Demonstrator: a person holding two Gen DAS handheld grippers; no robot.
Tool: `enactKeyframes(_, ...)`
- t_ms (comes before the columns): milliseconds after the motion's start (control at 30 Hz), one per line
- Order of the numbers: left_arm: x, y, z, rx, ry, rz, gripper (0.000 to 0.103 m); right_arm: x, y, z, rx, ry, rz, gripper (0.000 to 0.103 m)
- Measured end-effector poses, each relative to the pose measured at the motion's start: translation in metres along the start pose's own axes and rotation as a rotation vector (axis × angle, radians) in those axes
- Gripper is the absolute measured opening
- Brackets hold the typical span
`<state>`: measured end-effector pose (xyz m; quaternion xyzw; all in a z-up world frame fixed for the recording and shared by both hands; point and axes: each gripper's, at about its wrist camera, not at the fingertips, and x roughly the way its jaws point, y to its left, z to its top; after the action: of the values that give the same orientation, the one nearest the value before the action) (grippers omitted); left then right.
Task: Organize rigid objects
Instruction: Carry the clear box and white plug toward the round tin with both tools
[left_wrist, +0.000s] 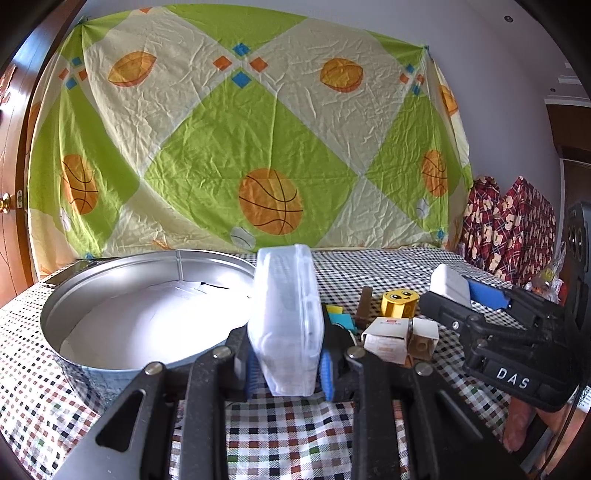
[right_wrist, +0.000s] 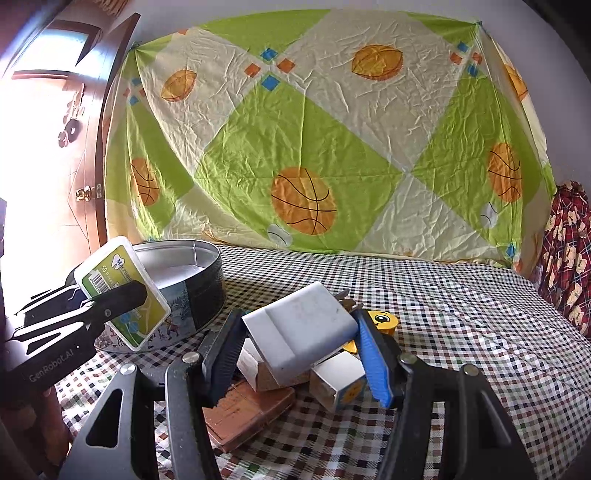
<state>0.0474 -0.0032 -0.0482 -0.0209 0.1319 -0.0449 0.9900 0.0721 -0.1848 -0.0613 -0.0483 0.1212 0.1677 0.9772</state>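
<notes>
My left gripper (left_wrist: 286, 363) is shut on a flat translucent plastic box (left_wrist: 286, 317) with a green label, held upright just right of the round metal tin (left_wrist: 110, 291). The box (right_wrist: 122, 295) and the left gripper (right_wrist: 86, 312) also show in the right wrist view, beside the tin (right_wrist: 199, 280). My right gripper (right_wrist: 301, 356) is shut on a white block (right_wrist: 303, 328), held above a small pile of objects. The right gripper (left_wrist: 465, 295) and the white block (left_wrist: 448, 286) show at the right of the left wrist view.
On the checkered cloth (right_wrist: 461, 332) lie a yellow smiley-face cube (left_wrist: 399, 302), small white cartons (left_wrist: 388, 336), a brown flat case (right_wrist: 247, 410) and a white carton (right_wrist: 340, 380). The tin holds white paper. A sports-print sheet (left_wrist: 240, 140) hangs behind.
</notes>
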Motion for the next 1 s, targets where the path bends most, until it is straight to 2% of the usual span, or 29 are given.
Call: enactKeyframes(1000, -0.006, 0.012, 0.005, 0.014, -0.054, 0.034, 0.024, 0.002, 0.027, 0.002, -0.032, -0.014, 0.050, 0.062)
